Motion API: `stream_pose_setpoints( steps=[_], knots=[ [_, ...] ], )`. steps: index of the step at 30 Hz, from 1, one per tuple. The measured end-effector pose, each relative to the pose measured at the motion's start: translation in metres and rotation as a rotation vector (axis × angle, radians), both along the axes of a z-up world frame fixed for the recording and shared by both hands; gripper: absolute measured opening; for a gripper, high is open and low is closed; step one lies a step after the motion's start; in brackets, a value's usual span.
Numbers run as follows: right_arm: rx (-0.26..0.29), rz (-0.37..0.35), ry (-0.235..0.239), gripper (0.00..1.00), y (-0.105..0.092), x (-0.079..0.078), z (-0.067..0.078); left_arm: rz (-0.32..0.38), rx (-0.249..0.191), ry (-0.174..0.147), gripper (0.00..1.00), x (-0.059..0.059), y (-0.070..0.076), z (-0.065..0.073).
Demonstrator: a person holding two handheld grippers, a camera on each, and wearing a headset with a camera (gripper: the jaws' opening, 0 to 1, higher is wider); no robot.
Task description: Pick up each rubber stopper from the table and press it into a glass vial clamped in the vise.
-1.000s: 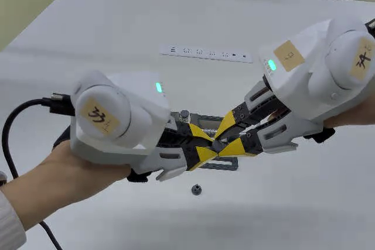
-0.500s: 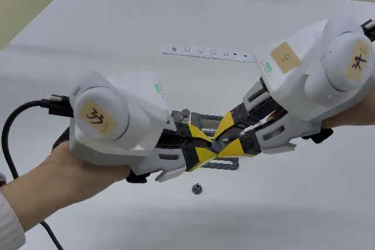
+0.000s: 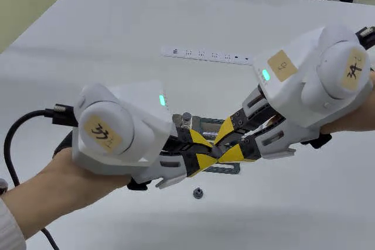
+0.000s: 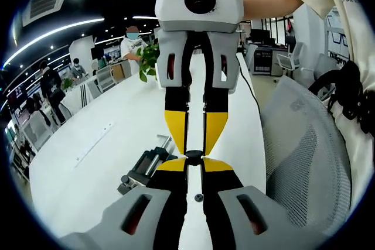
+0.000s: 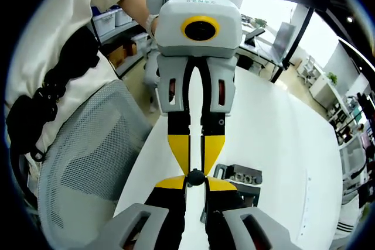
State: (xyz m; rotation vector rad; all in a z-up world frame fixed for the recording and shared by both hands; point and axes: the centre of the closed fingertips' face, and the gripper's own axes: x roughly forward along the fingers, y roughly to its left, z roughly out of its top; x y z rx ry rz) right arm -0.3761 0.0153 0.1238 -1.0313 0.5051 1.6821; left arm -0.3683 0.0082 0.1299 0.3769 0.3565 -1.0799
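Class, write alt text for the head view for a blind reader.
The left gripper and right gripper meet tip to tip over a small vise on a white table. A loose stopper lies nearer the viewer; a power strip lies farther back.

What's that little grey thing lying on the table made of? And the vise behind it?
The stopper looks like rubber: dull dark grey with no shine, though it is small here. The vise looks like metal with a dark matte coat and paler, bare-looking parts. Its hard, straight edges suggest that.
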Motion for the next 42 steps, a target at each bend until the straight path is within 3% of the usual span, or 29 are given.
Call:
stream_pose_setpoints(
  steps=[3, 4, 8, 14, 17, 19, 23, 30, 40, 42],
  knots=[
    [-0.002, 0.0, 0.0, 0.07, 0.001, 0.002, -0.002, 0.017, -0.022, 0.022, 0.06, 0.001, 0.002, -0.002],
    [-0.01, -0.001, -0.004, 0.07, 0.0, 0.004, -0.004, 0.022, -0.043, 0.047, 0.09, 0.0, 0.002, -0.003],
    [-0.033, -0.003, -0.012, 0.07, -0.004, 0.012, -0.011, 0.066, -0.06, 0.076, 0.19, 0.004, 0.01, -0.009],
    [-0.059, -0.014, -0.008, 0.07, -0.008, 0.023, -0.019, 0.15, -0.054, 0.124, 0.42, 0.009, 0.026, -0.023],
    [-0.068, -0.014, -0.005, 0.07, -0.008, 0.027, -0.022, 0.171, -0.05, 0.129, 0.51, 0.01, 0.033, -0.027],
    [-0.072, -0.014, -0.004, 0.07, -0.008, 0.03, -0.024, 0.204, -0.069, 0.178, 0.57, 0.01, 0.038, -0.031],
    [-0.07, -0.013, -0.001, 0.07, -0.007, 0.034, -0.027, 0.253, -0.07, 0.189, 0.66, 0.017, 0.053, -0.037],
    [-0.091, 0.004, -0.002, 0.07, -0.004, 0.045, -0.036, 0.323, -0.104, 0.194, 0.71, 0.024, 0.069, -0.041],
    [-0.128, 0.024, -0.013, 0.07, 0.005, 0.07, -0.045, 0.392, -0.122, 0.201, 0.99, 0.03, 0.087, -0.052],
    [-0.133, 0.03, -0.016, 0.07, 0.007, 0.073, -0.046, 0.401, -0.113, 0.209, 0.99, 0.029, 0.089, -0.055]
  ],
)
